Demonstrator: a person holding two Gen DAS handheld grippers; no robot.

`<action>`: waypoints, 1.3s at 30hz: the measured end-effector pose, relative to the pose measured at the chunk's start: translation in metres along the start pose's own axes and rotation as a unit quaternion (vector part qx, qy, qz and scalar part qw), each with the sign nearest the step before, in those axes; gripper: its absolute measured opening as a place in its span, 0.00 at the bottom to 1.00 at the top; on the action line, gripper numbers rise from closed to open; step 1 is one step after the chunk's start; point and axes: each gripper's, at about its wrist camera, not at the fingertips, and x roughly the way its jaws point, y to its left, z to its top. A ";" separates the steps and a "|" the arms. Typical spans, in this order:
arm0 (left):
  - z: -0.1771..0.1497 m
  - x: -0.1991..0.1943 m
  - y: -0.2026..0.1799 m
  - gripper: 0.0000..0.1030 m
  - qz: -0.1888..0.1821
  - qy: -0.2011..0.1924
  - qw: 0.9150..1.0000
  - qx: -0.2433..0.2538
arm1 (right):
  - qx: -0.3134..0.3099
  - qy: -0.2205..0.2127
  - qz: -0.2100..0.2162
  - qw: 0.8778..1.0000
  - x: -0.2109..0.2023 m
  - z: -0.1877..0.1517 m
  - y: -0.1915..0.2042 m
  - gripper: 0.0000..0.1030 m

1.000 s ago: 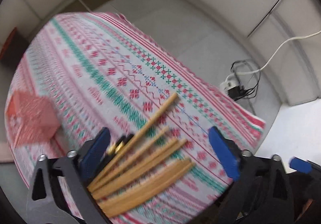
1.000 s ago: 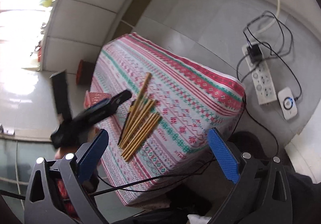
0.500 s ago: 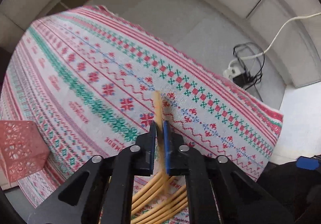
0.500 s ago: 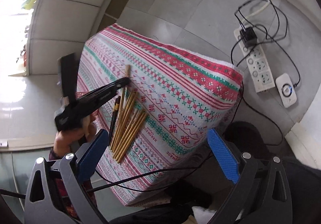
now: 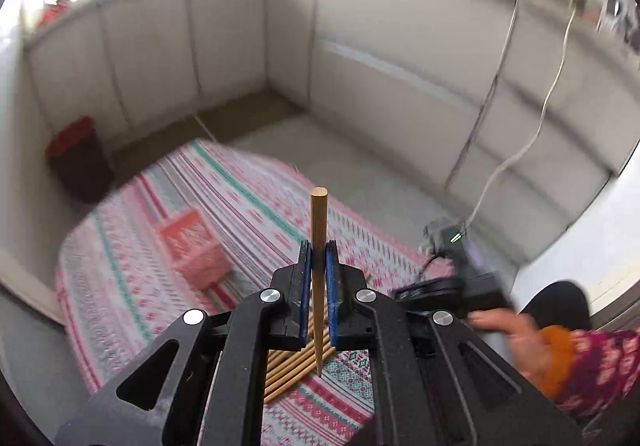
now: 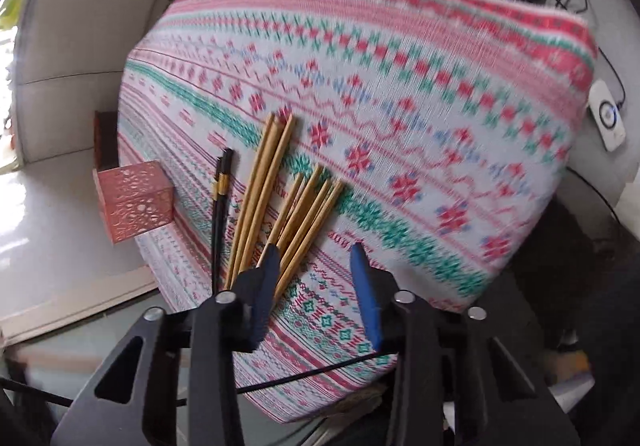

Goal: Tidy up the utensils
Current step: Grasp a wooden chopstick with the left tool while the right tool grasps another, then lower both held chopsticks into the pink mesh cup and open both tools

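Above the table [image 5: 120, 286]: left gripper [image 5: 319, 258] clamps one wooden chopstick [image 5: 319, 230]
Beside the chopstick pile [image 6: 280, 198]: right gripper [image 6: 316, 258] closing, nothing between
Risk: thin stick may pivot or slip

The cloth-covered desk [image 6: 400, 94] has white fabric with red, green and blue cross-stitch bands. Pale tan wooden chopsticks [image 6: 280, 198] lie by a black pair with gold bands [image 6: 221, 186], plus a pink cut-out metal box [image 6: 134, 200].

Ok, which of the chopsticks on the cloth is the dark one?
The black chopstick with the gold band, lying leftmost in the pile, nearest the pink box. All the others are plain light wood.
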 end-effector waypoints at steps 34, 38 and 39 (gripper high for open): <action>0.005 -0.095 0.018 0.06 0.057 -0.128 0.985 -0.101 | -0.280 -0.088 -0.090 0.952 -0.004 -0.032 0.093 0.06; 0.012 -0.097 0.017 0.06 0.063 -0.131 0.984 -0.106 | -0.205 -0.030 0.017 0.978 -0.014 -0.003 0.071 0.06; 0.015 -0.097 0.017 0.06 0.065 -0.132 0.983 -0.109 | -0.218 -0.028 0.025 0.975 -0.023 -0.005 0.077 0.06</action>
